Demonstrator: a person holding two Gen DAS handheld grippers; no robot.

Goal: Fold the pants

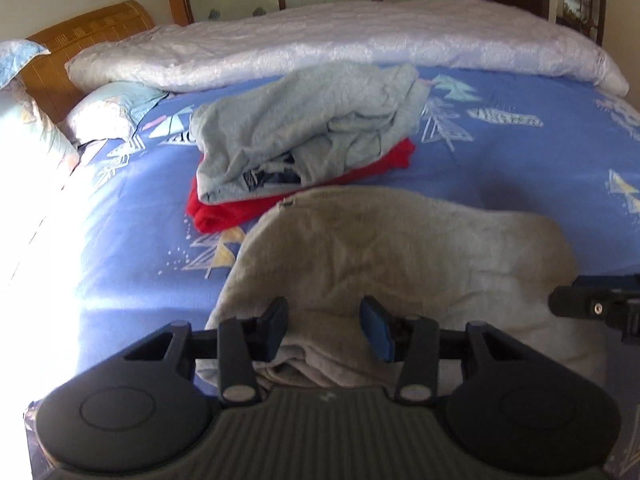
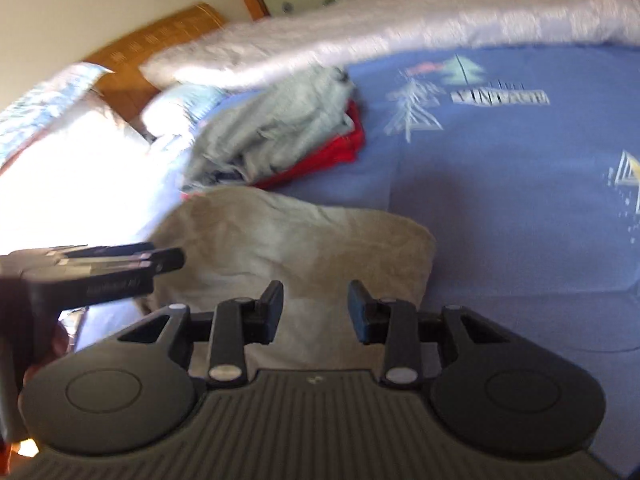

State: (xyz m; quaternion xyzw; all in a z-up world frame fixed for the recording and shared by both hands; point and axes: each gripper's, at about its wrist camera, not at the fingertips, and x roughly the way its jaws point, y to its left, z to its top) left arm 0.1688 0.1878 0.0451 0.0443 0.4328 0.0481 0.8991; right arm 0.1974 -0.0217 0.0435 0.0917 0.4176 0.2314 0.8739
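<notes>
Two grippers hover over the folded beige pants [image 1: 400,256], which lie on the blue patterned bedsheet [image 1: 132,272] at the near edge of the bed. The left gripper [image 1: 325,326] has its jaws apart, nothing pinched; the cloth lies beneath the pads, not between them. The right gripper [image 2: 316,312] is likewise released, jaws apart above the pants' right half, clear of the fabric. The fold appears complete or nearly so; the release step is in hand. The next move probably calls for either a fresh grasp on a pants edge for another fold or a transfer toward the stack. Further back, left of centre, grey clothing [image 1: 304,128] rests on a red garment [image 1: 304,196], near the pants' far edge. Rightward, open sheet offers free working room up to the white quilt [image 1: 340,40].
</notes>
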